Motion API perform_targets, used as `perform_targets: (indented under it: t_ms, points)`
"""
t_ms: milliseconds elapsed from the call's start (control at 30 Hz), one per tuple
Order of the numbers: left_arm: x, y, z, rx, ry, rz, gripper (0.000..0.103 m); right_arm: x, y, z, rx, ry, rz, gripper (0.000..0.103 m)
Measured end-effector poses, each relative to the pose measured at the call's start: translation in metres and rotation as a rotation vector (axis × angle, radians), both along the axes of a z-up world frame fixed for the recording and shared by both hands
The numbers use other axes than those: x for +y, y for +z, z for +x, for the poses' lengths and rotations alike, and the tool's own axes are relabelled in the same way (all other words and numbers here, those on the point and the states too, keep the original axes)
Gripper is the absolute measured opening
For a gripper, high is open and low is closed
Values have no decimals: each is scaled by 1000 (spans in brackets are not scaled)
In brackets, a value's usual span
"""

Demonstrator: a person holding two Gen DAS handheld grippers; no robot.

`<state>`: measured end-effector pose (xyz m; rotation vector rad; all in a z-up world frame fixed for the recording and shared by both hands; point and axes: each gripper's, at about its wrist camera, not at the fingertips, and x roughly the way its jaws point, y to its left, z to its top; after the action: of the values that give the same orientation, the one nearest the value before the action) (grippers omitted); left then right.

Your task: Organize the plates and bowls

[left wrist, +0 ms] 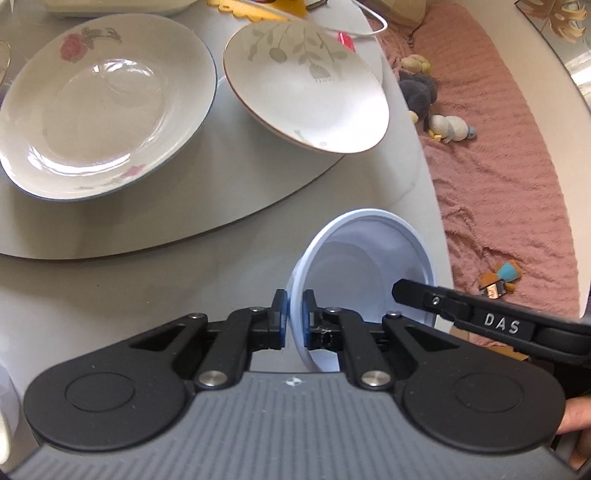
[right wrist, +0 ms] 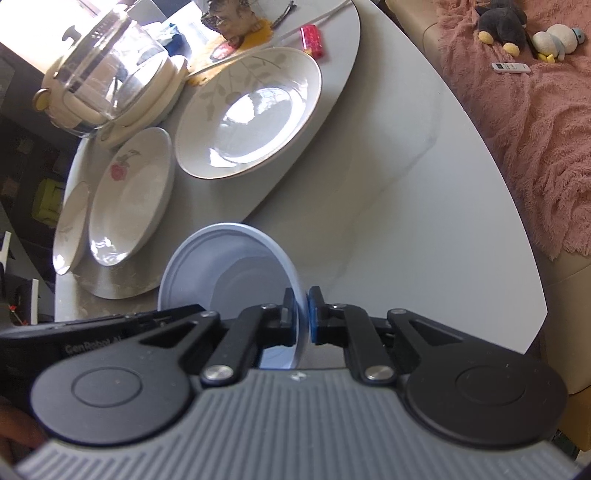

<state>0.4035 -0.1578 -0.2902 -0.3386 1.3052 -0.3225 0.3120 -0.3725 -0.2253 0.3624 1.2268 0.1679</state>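
Note:
A pale blue bowl [left wrist: 365,266] is held between both grippers above the grey table, tilted on its side. My left gripper [left wrist: 294,306] is shut on its left rim. My right gripper [right wrist: 302,306] is shut on the opposite rim of the bowl [right wrist: 229,266], and its finger [left wrist: 424,299] shows in the left wrist view. On the round turntable [left wrist: 184,221] sit a rose-pattern plate [left wrist: 103,110] and a leaf-pattern plate [left wrist: 306,85]. In the right wrist view the leaf plate [right wrist: 251,110], the rose plate [right wrist: 129,195] and a third plate [right wrist: 70,229] lie beyond the bowl.
A glass-lidded pot [right wrist: 110,70] stands at the back left of the turntable, with a red packet [right wrist: 313,40] and a yellow mat [right wrist: 255,33] behind the plates. A pink blanket [left wrist: 498,166] with soft toys [left wrist: 421,88] lies right of the table edge.

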Motion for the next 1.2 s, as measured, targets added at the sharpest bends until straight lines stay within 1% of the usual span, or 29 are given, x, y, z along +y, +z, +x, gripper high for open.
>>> perform_targets:
  t_ms: [200, 400, 700, 800, 1000, 1200]
  points:
    - [10, 22, -8, -14, -13, -14, 10, 9, 23, -9, -15, 15, -17, 9]
    - [27, 53, -18, -37, -11, -24, 10, 16, 47, -19, -37, 6, 10, 10]
    - [56, 102, -33, -96, 7, -33, 10, 34, 84, -30, -77, 6, 40, 11]
    - [67, 117, -39, -109, 30, -48, 11, 40, 93, -34, -86, 14, 48, 11]
    - [81, 141, -52, -148, 28, -33, 11, 50, 108, -40, -99, 22, 72, 11]
    - [100, 154, -61, -175, 52, -22, 11, 69, 117, -43, -117, 47, 80, 11]
